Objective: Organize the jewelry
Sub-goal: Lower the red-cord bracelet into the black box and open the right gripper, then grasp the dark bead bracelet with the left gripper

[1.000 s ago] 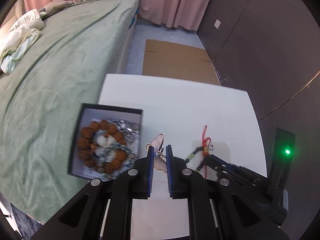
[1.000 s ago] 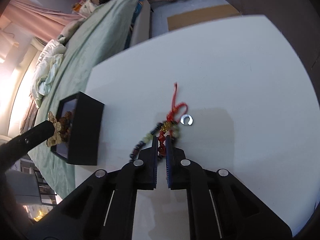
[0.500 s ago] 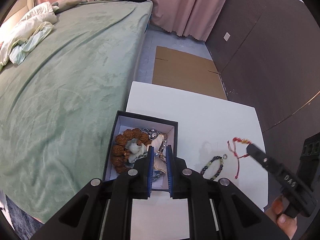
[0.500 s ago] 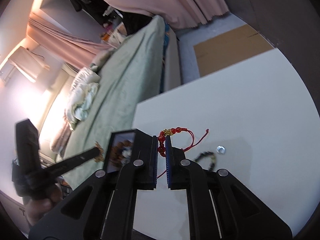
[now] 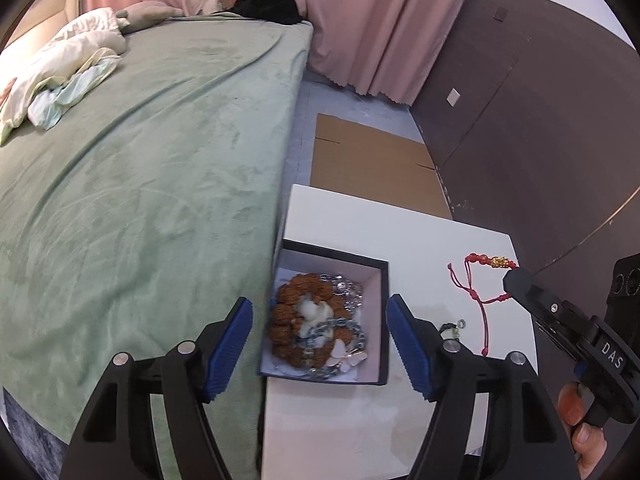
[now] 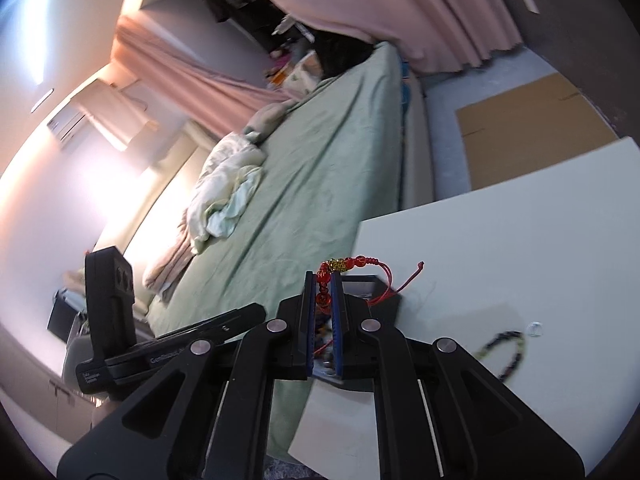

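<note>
**Red cord bracelet held aloft beside a filling jewelry box**

Green bedding (image 5: pixel 152 184) fills the left of the bedroom, a heap of pale crumpled linen (image 5: pixel 60 76) near its head and pink curtains (image 5: pixel 368 28) hanging behind. Just right of the bed stands a white table (image 5: pixel 420 240), with flattened cardboard (image 5: pixel 372 164) on the floor beyond it. At the table's left edge sits a black jewelry box (image 5: pixel 384 320), white inside, holding a brown bead bracelet (image 5: pixel 288 312), a pale carved piece at its centre, silvery chain and a white butterfly-shaped ornament (image 5: pixel 348 354). The left gripper (image 5: pixel 318 344) hovers over the box, its blue-padded jaws opening, standing wide on either side of the box with nothing pressed between them. Farther right on the tabletop lie a dark beaded bracelet (image 6: pixel 504 354) and, just beside it, a small silver ring (image 6: pixel 535 328). Rightmost, a person's hand (image 5: pixel 580 424) carries the right gripper (image 6: pixel 323 300), clenched on a red cord bracelet (image 6: pixel 340 266) with red and gold beads; the bracelet is clear of the table, its loose cord ends trailing below, and in the right wrist view it sits in front of the box.
</note>
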Tool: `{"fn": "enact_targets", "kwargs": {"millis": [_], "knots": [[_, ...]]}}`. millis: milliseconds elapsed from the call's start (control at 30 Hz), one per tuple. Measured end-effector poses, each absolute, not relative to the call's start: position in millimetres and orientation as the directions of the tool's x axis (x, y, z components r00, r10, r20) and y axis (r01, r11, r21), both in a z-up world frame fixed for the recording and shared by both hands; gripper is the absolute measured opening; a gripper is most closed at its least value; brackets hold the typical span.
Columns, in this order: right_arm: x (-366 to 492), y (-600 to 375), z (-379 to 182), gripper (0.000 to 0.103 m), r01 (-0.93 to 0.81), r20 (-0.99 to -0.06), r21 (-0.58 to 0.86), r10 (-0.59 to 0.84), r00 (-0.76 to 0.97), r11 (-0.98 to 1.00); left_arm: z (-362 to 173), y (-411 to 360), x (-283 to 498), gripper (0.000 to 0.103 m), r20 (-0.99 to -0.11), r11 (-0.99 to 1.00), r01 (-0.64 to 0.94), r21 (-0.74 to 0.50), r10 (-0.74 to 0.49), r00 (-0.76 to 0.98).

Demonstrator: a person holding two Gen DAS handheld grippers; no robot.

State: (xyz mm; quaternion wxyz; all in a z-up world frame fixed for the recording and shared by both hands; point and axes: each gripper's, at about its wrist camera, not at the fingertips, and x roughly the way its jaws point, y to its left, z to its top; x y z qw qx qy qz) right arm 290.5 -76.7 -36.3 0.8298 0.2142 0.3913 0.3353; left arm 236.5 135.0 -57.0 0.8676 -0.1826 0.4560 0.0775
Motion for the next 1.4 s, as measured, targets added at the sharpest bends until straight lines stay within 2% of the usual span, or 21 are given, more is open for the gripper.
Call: {"fn": "enact_targets", "kwargs": {"millis": [367, 400, 433, 467, 500, 600, 767, 1167, 1267, 1400], "knots": [[296.4, -19.0, -47.9, 0.008, -0.467, -0.53, 0.587, 0.75, 0.396, 0.661, -59.7, 161.5, 214.3, 0.073, -0.821, 0.904, -0.357, -0.237, 0.01, 0.571], [298.3, -14.9, -50.5, 0.011, -0.458, -0.549, 0.573, 0.734, 0.4, 0.679, -60.3, 165.3, 211.9, 0.074, -0.823, 0.898, -0.369, -0.239, 0.015, 0.568], [303.5, -10.0, -57.5, 0.018, -0.443, -0.579, 0.565, 0.717, 0.387, 0.696, -61.1, 167.5, 210.6, 0.074, -0.824, 0.895, -0.375, -0.24, 0.017, 0.567], [306.9, -9.9, -63.2, 0.038, -0.423, -0.598, 0.571, 0.71, 0.372, 0.703, -61.1, 169.8, 209.3, 0.074, -0.824, 0.892, -0.381, -0.241, 0.019, 0.566], [307.3, -10.7, -66.7, 0.05, -0.408, -0.605, 0.575, 0.704, 0.371, 0.709, -60.6, 171.4, 208.0, 0.074, -0.824, 0.891, -0.384, -0.242, 0.021, 0.566], [306.6, -24.0, -68.0, 0.062, -0.382, -0.611, 0.557, 0.676, 0.412, 0.737, -54.8, 172.2, 205.4, 0.077, -0.818, 0.893, -0.382, -0.239, 0.027, 0.574], [305.6, -57.8, -65.9, 0.064, -0.338, -0.604, 0.577, 0.667, 0.437, 0.744, -45.6, 163.9, 207.6, 0.077, -0.805, 0.899, -0.362, -0.247, 0.018, 0.592], [303.6, -131.6, -70.2, 0.064, -0.187, -0.692, 0.557, 0.577, 0.434, 0.809, -59.3, 95.1, 230.6, 0.077, -0.809, 0.936, -0.235, -0.264, -0.082, 0.581], [300.2, -143.1, -70.3, 0.064, -0.168, -0.696, 0.564, 0.574, 0.431, 0.809, -66.1, 76.5, 237.4, 0.073, -0.814, 0.941, -0.203, -0.271, -0.111, 0.57], [294.4, -161.9, -69.6, 0.064, -0.142, -0.702, 0.564, 0.563, 0.436, 0.813, -79.9, 50.1, 249.7, 0.062, -0.827, 0.948, -0.158, -0.278, -0.153, 0.541]]}}
